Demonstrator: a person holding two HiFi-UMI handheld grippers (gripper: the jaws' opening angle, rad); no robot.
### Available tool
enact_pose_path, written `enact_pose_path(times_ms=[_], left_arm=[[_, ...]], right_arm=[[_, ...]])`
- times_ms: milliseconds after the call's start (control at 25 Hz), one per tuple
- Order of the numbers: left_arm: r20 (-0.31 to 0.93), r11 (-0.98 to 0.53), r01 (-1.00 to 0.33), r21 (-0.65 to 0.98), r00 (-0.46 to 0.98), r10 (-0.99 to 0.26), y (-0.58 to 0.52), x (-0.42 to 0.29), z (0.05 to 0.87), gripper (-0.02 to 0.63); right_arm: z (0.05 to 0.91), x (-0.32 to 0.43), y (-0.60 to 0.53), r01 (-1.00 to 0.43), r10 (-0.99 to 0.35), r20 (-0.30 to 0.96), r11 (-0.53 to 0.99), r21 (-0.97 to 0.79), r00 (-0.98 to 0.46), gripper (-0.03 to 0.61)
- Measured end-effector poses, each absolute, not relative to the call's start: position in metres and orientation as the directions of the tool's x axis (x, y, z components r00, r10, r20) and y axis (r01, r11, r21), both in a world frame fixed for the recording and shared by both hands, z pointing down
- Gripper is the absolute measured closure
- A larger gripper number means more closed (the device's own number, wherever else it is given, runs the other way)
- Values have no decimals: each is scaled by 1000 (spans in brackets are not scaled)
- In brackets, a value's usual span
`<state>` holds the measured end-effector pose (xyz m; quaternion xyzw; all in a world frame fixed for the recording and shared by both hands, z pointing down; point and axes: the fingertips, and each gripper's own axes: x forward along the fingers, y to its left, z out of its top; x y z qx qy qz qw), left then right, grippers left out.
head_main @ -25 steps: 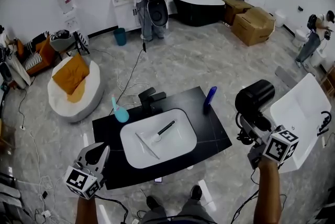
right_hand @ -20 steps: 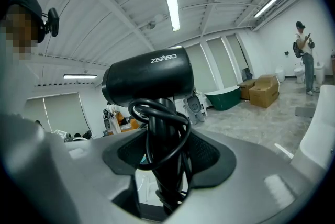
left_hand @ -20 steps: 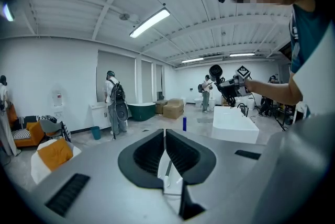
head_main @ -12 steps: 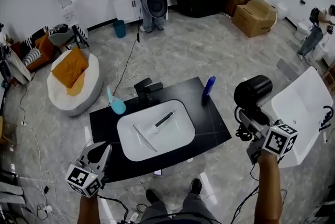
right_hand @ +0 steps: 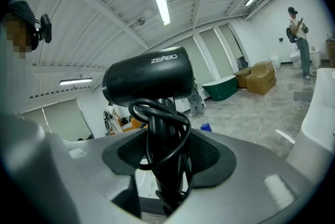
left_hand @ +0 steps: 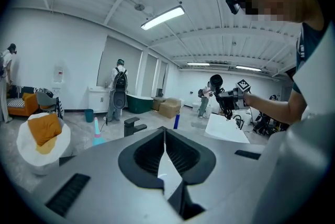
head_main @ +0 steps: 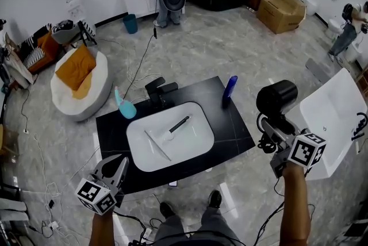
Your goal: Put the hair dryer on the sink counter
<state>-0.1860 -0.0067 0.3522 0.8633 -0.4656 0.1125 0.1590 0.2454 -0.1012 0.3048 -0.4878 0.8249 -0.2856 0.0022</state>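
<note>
1. Floor (head_main: 230, 49) of grey marbled tile fills the room. A white lounge seat (head_main: 63, 98) with an orange cushion (head_main: 77, 69) is at the far left, and cardboard boxes (head_main: 282, 9) are at the far right.
2. The sink counter (head_main: 230, 130), a black slab, lies in the middle of the head view. To its right, well apart, is a white tub-like shell (head_main: 333, 115).
3. A white basin (head_main: 138, 153) is set into the counter, nearer its left side.
4. The hair dryer (head_main: 276, 100) is black and is held in the air to the right of the counter, between it and the white shell, touching neither. In the right gripper view its barrel (right_hand: 149, 79) reads "ZEABO" in pale letters, and its cord (right_hand: 157, 123) loops round the handle.
5. The right gripper (head_main: 271, 133) is clamped on the dryer's handle, one jaw on each side of it (right_hand: 167, 152).
6. The left gripper (head_main: 110, 169) is at the near left, by the counter's near-left corner. Its jaws are pressed together with nothing between them (left_hand: 165, 139).
7. A black faucet (head_main: 160, 91) stands at the basin's far edge.
8. A blue bottle (head_main: 230, 89) stands upright at the counter's far right, and a teal bottle (head_main: 123, 106) at its far left.
9. A black-handled tool (head_main: 179, 124) and a slim white stick (head_main: 156, 146) lie in the basin.
</note>
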Motion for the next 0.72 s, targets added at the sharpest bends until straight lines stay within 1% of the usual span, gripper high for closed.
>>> enact_pose_path(times_ms=[320, 720], left_arm=[[368, -488, -843, 226, 538, -758, -5, -181, 374, 600], [395, -450, -849, 277, 528, -752, -14, -191, 405, 601]], right_arm=[[332, 239, -111, -784, -784, 294, 357, -507, -547, 322], [374, 211, -123, -756, -752, 329, 326, -568, -571, 322]])
